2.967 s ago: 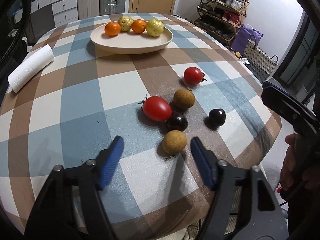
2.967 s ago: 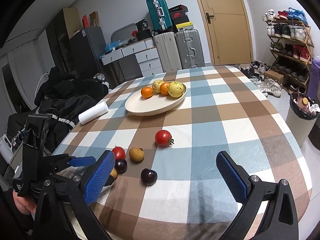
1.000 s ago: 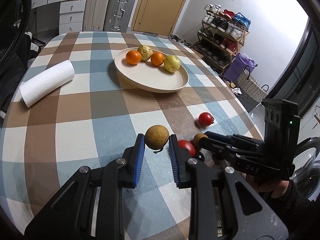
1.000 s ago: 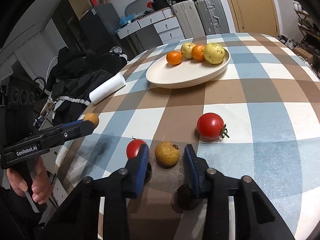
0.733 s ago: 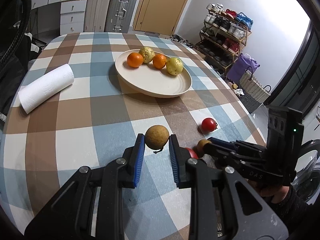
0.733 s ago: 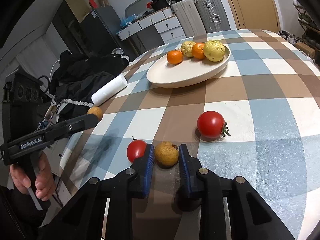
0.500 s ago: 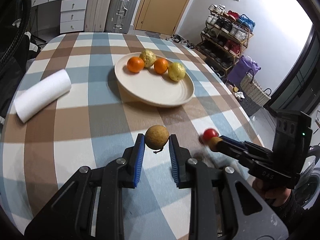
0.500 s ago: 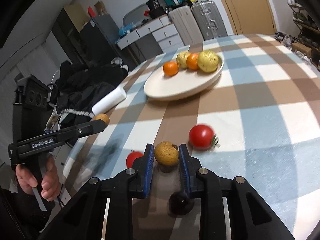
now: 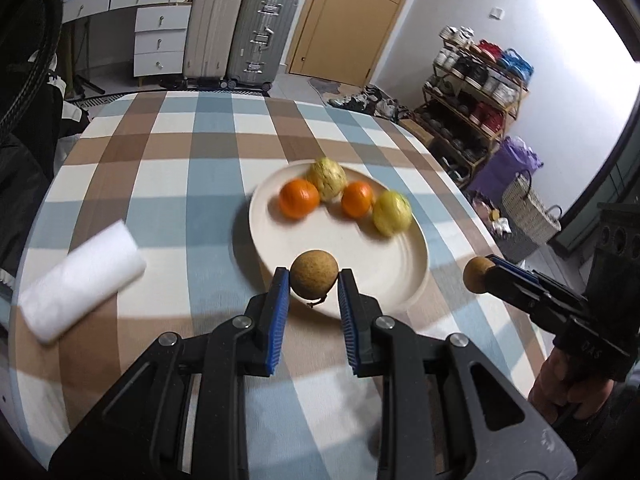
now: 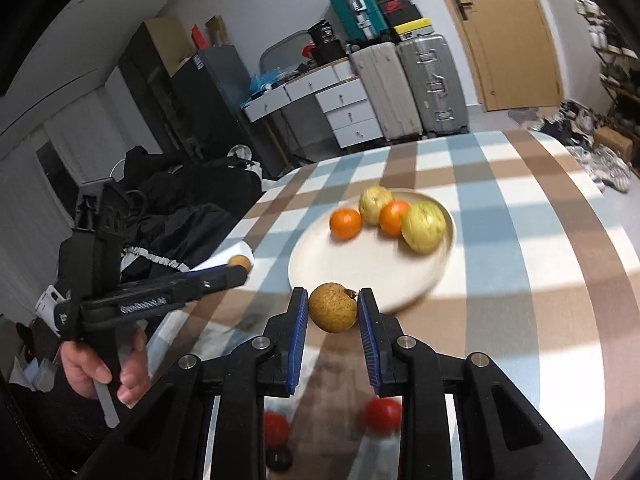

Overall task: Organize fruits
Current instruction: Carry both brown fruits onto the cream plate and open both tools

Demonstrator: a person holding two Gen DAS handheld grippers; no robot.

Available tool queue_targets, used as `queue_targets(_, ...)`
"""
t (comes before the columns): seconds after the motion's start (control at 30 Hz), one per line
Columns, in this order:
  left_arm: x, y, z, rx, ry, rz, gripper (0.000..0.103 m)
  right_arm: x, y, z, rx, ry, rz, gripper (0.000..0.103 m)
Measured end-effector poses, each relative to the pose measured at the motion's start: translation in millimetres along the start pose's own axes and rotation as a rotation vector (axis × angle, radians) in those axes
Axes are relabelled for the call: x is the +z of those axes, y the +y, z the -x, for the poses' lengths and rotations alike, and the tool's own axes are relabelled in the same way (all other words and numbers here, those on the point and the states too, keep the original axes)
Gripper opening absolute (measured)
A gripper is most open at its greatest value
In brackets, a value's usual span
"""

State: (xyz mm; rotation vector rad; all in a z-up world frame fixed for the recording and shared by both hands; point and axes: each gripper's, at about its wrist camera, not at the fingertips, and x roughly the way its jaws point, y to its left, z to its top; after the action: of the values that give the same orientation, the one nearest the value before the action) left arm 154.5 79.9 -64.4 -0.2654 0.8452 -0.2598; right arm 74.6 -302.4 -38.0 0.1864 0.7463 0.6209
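Note:
My left gripper (image 9: 313,286) is shut on a brown round fruit (image 9: 314,273) and holds it in the air over the near rim of the cream plate (image 9: 400,276). My right gripper (image 10: 333,309) is shut on a second brown fruit (image 10: 333,307), in the air just before the plate (image 10: 340,264). The plate holds two oranges (image 9: 299,197) and two yellow-green fruits (image 9: 393,212). The right gripper's brown fruit also shows at the right of the left wrist view (image 9: 478,274). Two red tomatoes (image 10: 382,410) and a dark plum (image 10: 279,458) lie on the cloth below the right gripper.
A white paper roll (image 9: 82,276) lies on the checked tablecloth (image 9: 180,184) left of the plate. Suitcases (image 9: 262,36), drawers and a door stand behind the round table. A shoe rack (image 9: 480,80) stands to the right.
Both grippers closed on a brown fruit each, lifted them off the cloth and carried them forward to the plate. The remaining tomatoes and plum stayed on the cloth behind.

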Motion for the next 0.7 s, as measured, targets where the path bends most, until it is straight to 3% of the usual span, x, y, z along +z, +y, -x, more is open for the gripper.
queue_targets(0.37,36.2,15.4,-75.3,0.016,0.075,0.008,0.022,69.1,-17.1,-83.1,0.009,0.070,0.036,0.026)
queue_targets(0.7,47.6,26.5,-108.7,0.005,0.108,0.012,0.022,77.3,-26.0,-153.7,-0.072,0.184,0.119,0.026)
